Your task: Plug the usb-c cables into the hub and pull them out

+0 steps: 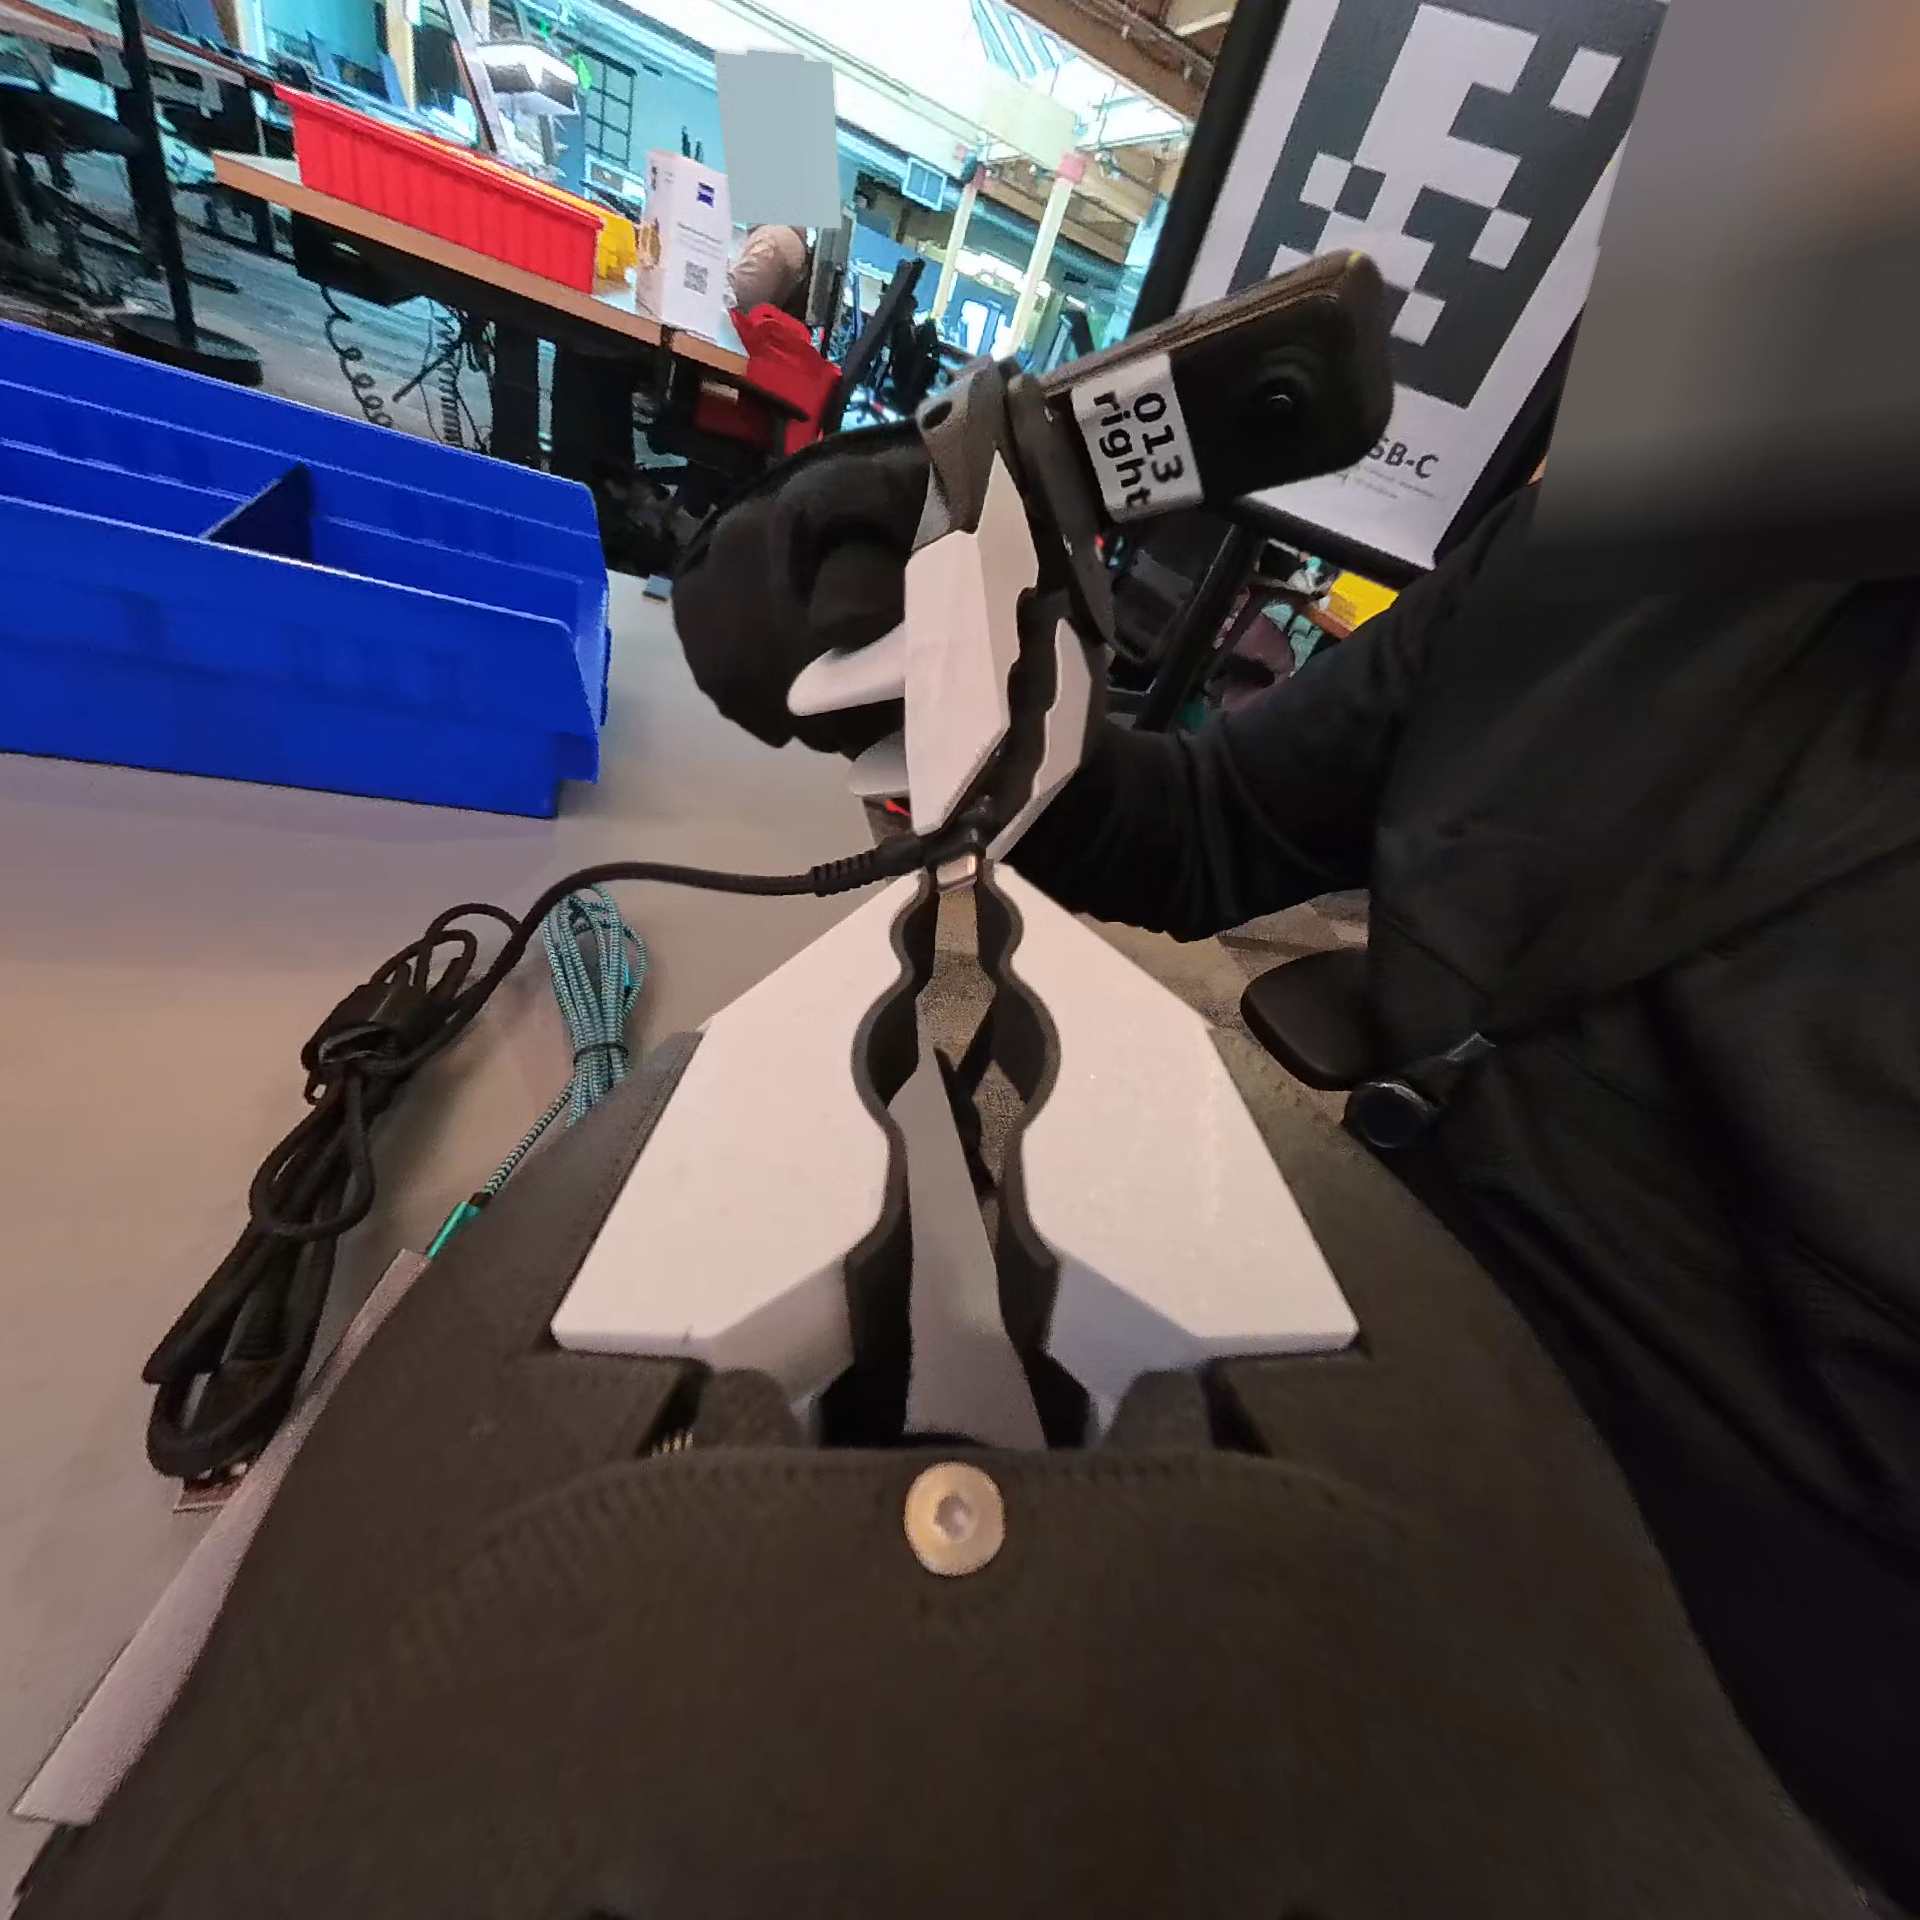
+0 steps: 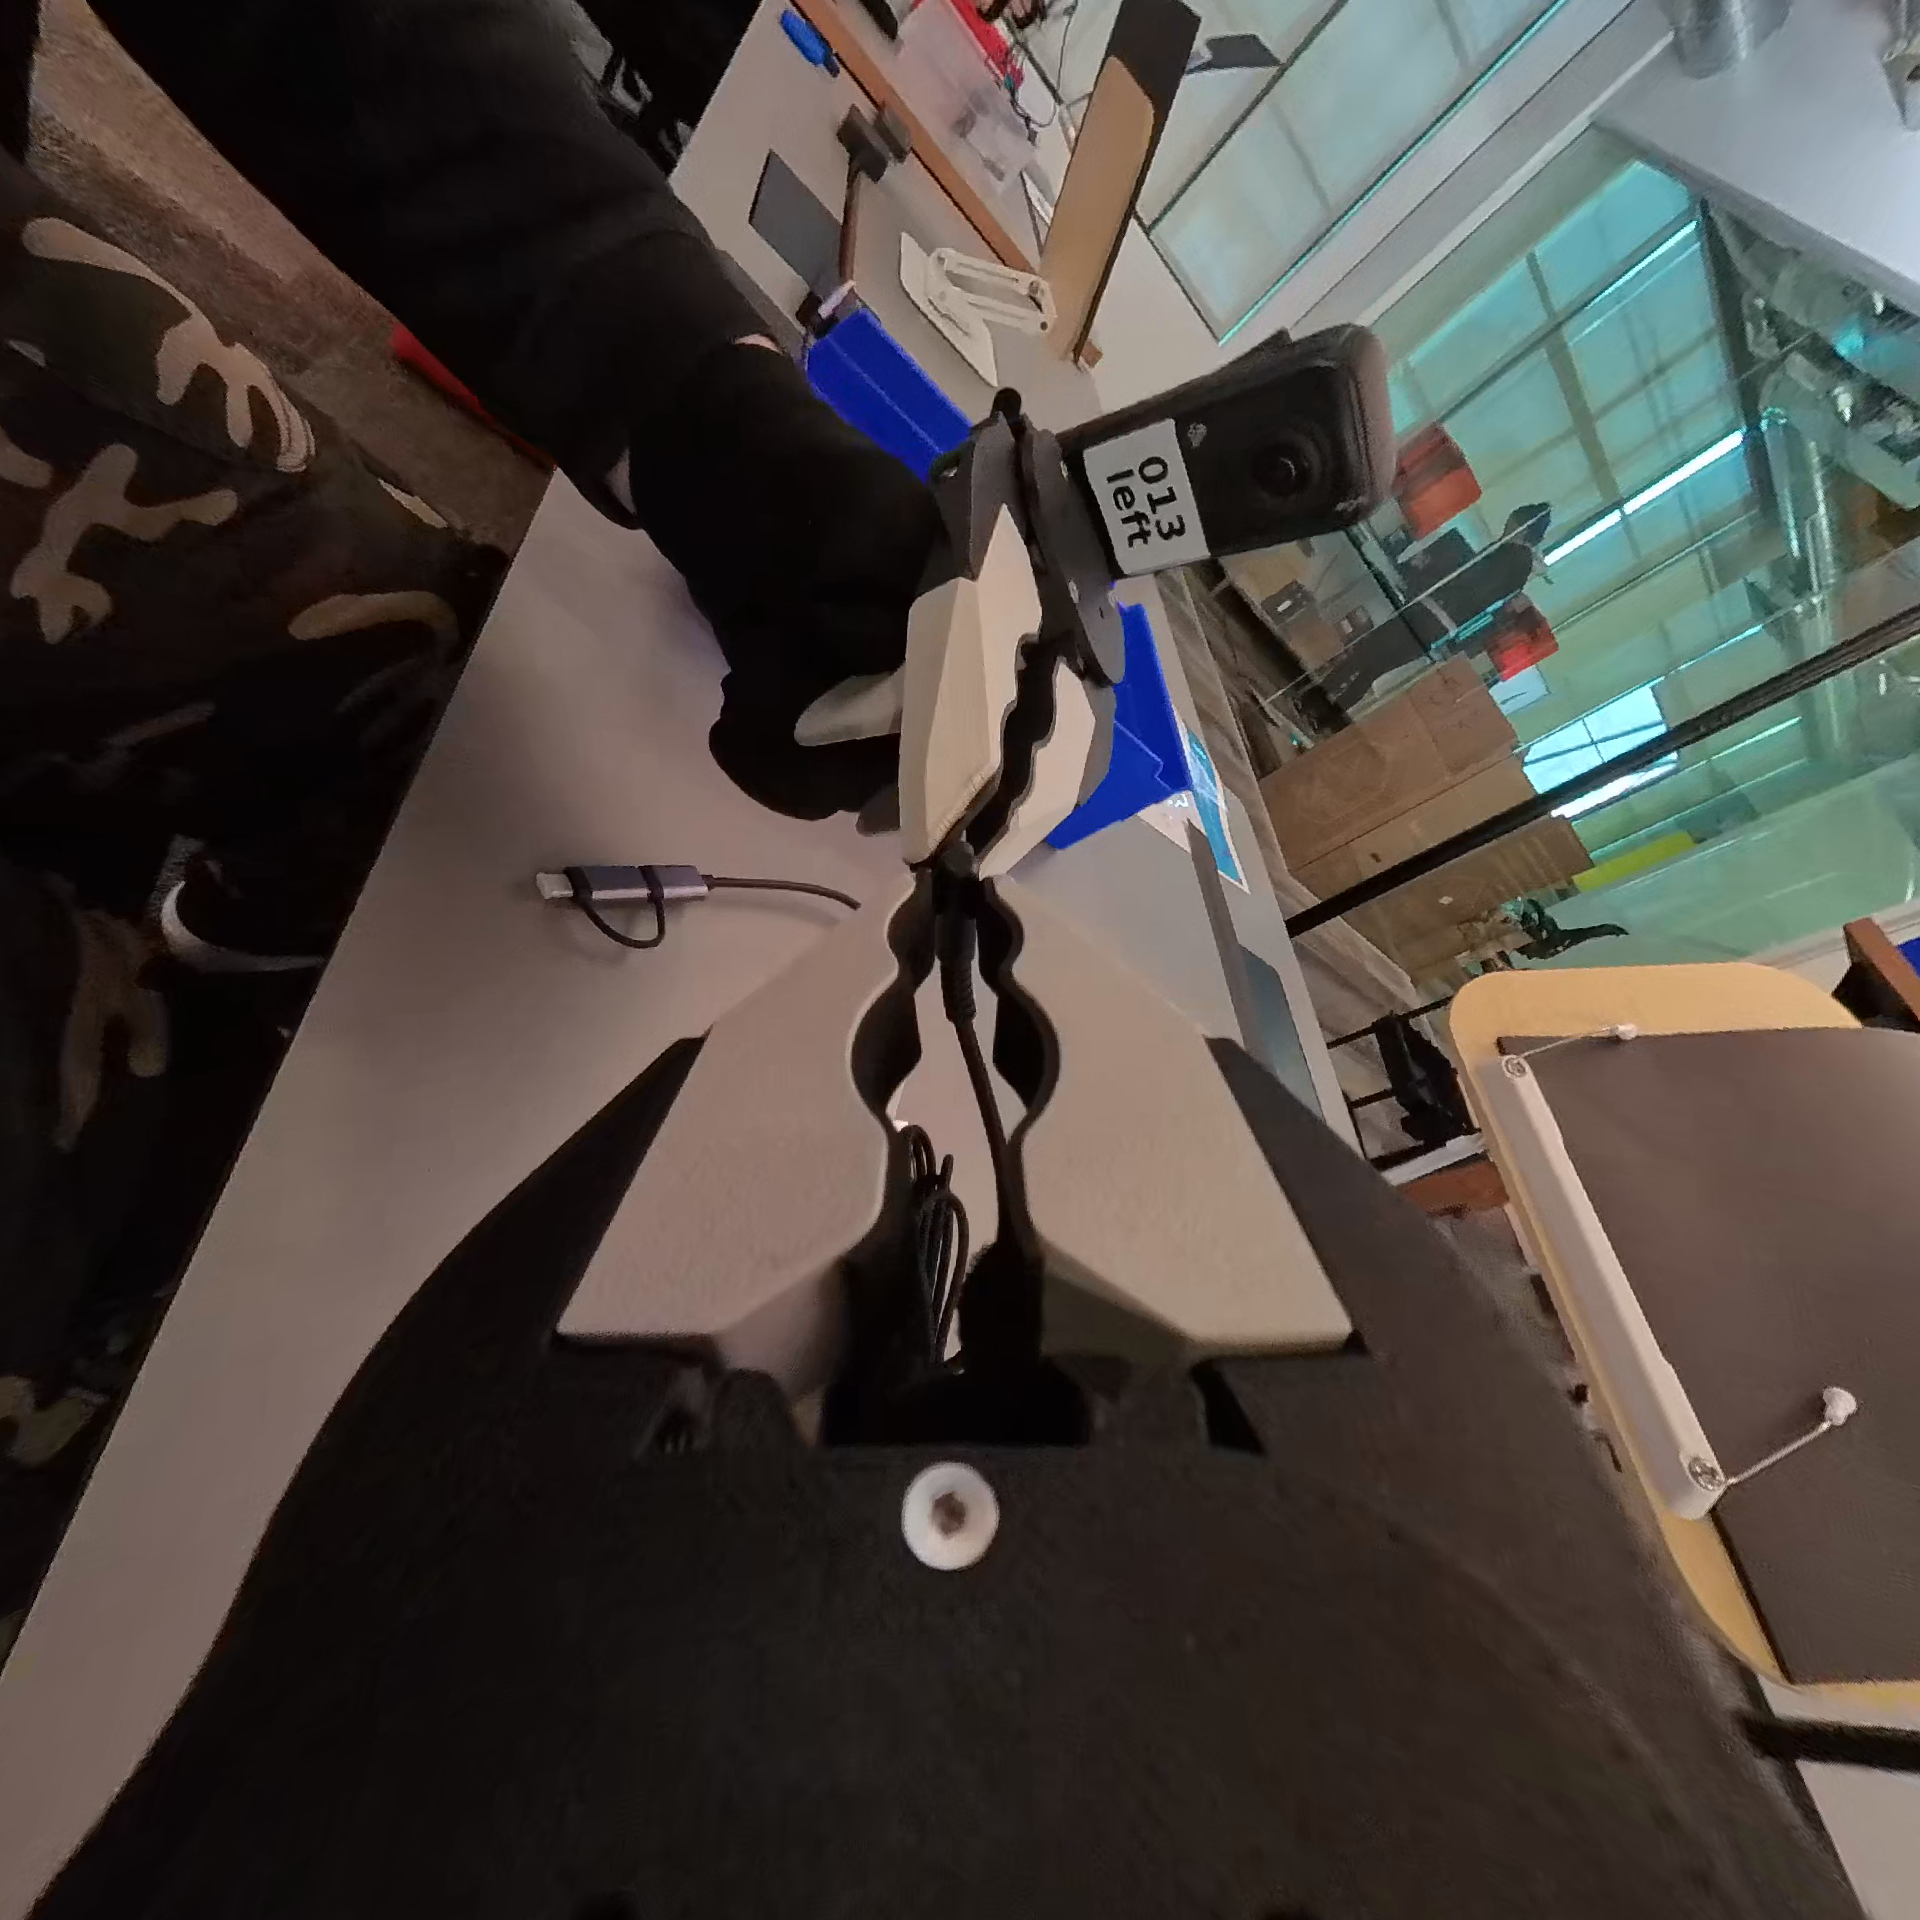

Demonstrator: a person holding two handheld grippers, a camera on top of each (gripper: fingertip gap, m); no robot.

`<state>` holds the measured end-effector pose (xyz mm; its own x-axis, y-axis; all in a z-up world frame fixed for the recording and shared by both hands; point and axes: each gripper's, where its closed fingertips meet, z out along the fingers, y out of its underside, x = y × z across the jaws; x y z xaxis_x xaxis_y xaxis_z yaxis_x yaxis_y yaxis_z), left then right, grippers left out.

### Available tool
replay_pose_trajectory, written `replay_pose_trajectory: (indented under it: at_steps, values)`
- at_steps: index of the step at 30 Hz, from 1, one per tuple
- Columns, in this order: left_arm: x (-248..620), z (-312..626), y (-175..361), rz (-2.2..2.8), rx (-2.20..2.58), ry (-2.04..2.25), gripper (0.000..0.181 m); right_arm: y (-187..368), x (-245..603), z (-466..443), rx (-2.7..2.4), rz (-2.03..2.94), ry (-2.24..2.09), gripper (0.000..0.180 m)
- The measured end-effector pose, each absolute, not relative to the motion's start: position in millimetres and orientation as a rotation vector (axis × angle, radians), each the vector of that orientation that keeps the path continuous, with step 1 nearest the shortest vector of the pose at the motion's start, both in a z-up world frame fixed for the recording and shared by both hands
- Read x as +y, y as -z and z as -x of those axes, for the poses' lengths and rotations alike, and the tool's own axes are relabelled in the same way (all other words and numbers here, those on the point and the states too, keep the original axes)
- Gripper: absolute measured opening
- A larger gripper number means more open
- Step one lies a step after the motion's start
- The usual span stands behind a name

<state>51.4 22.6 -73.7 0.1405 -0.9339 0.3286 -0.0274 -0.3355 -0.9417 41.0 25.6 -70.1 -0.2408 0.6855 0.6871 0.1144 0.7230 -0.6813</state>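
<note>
My left gripper (image 1: 951, 904) is shut on the grey hub (image 1: 956, 1247), which shows edge-on between its fingers with its metal end at the tips. My right gripper (image 1: 961, 821) meets it tip to tip and is shut on the plug of the black USB-C cable (image 1: 312, 1143), whose coil lies on the table at left. In the right wrist view the black plug (image 2: 956, 956) sits between my right gripper's (image 2: 951, 894) tips against the left gripper (image 2: 961, 842). I cannot tell how far the plug is in. A teal braided cable (image 1: 597, 987) lies beside the coil. The hub's lead plug (image 2: 613, 888) rests on the table.
Blue bins (image 1: 291, 623) stand at the far left of the grey table (image 1: 156, 987). A board with a black-and-white marker (image 1: 1434, 208) stands behind the right gripper. A person's black sleeve (image 1: 1558, 831) fills the right side. A tan-edged dark panel (image 2: 1714, 1299) is at the right. The tips of both grippers are at nearly the same place.
</note>
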Motion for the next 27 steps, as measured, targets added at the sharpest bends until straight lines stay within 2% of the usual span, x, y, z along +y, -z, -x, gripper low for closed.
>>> replay_pose_trajectory:
  at_steps: [4, 7, 12, 17, 23, 27]
  values:
    - [35, -42, 74, 1.583, 0.910, 1.245, 0.010, 69, 38, -44, -1.735, 0.692, -0.598, 0.005]
    - [48, -25, 90, 1.704, 0.916, 1.034, 0.012, 67, 54, -54, -1.697, 0.744, -0.582, 0.005]
    - [70, 4, 149, 1.963, 1.145, 0.422, 0.022, 74, 84, -72, -1.660, 0.829, -0.480, 0.005]
    - [93, 31, 194, 2.141, 1.315, 0.071, 0.037, 83, 94, -80, -1.635, 0.878, -0.441, 0.004]
    - [110, 56, 232, 2.356, 1.365, 0.024, 0.041, 89, 95, -87, -1.626, 0.901, -0.427, 0.005]
    - [115, 55, 243, 2.463, 1.345, 0.230, 0.037, 93, 98, -92, -1.619, 0.919, -0.433, 0.004]
